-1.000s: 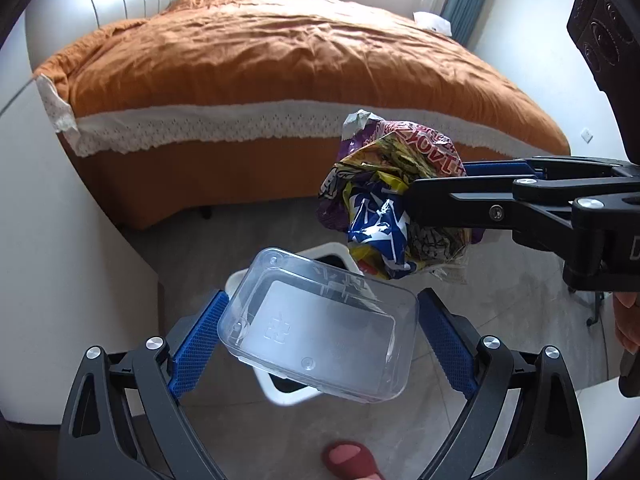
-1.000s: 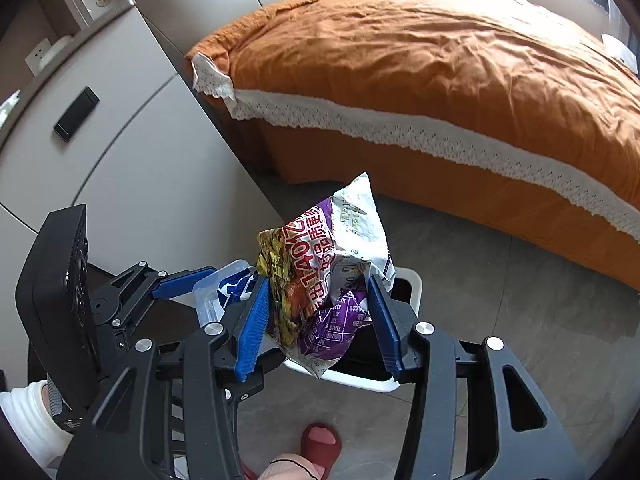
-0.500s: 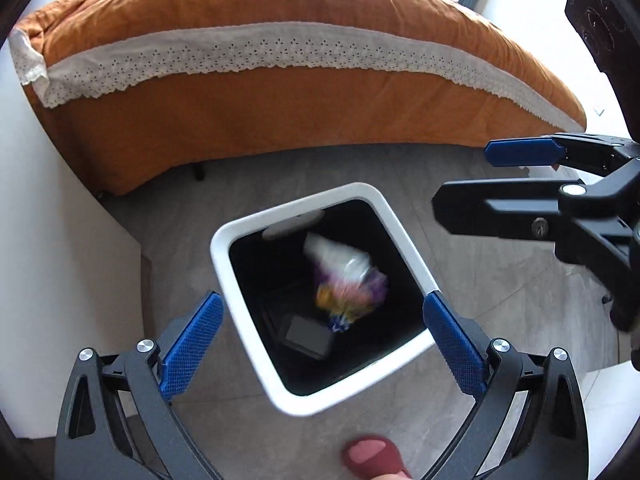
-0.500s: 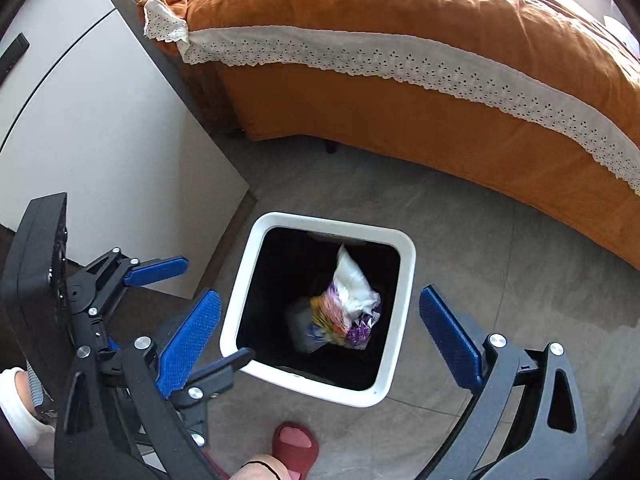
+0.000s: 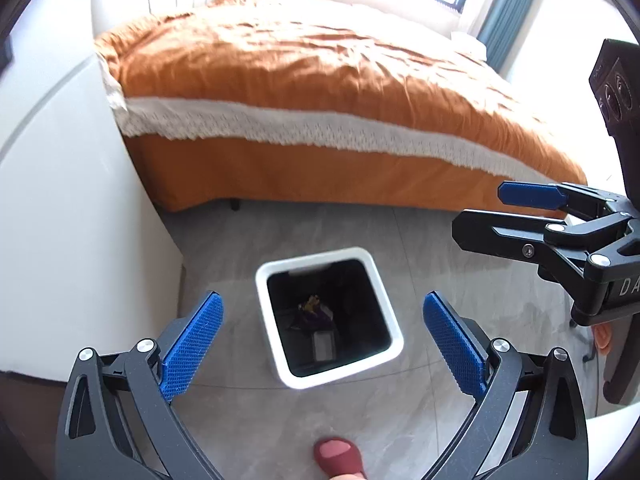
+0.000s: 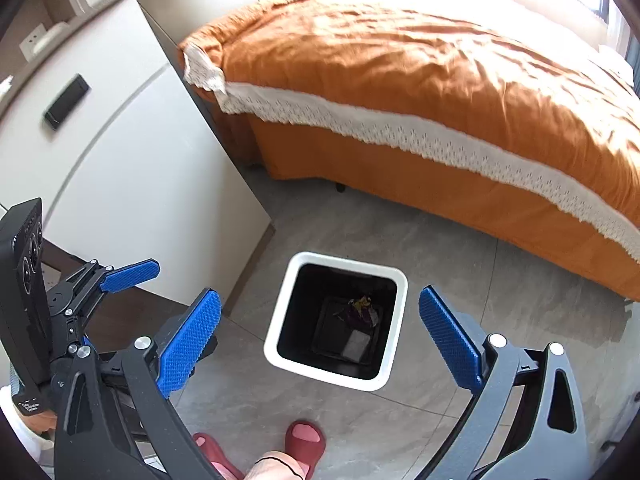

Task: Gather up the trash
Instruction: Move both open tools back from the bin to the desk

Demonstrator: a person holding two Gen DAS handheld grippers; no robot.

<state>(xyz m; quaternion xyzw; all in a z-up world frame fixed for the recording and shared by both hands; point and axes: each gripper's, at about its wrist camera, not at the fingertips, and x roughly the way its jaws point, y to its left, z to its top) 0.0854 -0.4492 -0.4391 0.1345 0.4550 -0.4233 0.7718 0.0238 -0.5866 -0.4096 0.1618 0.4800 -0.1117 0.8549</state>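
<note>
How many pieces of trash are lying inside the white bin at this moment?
2. At the bottom of the bin, a crumpled purple snack wrapper lies toward the bed side, and a clear plastic container lies beside it, nearer the person. The dark interior may hide more.

Both wrist cams high, pitched steeply down at floor. Left cam sits left of bin, sees right gripper at right edge. Right cam mirrors: left gripper at left edge. Shared: bin, orange bed, white cabinet, red slippers.
</note>
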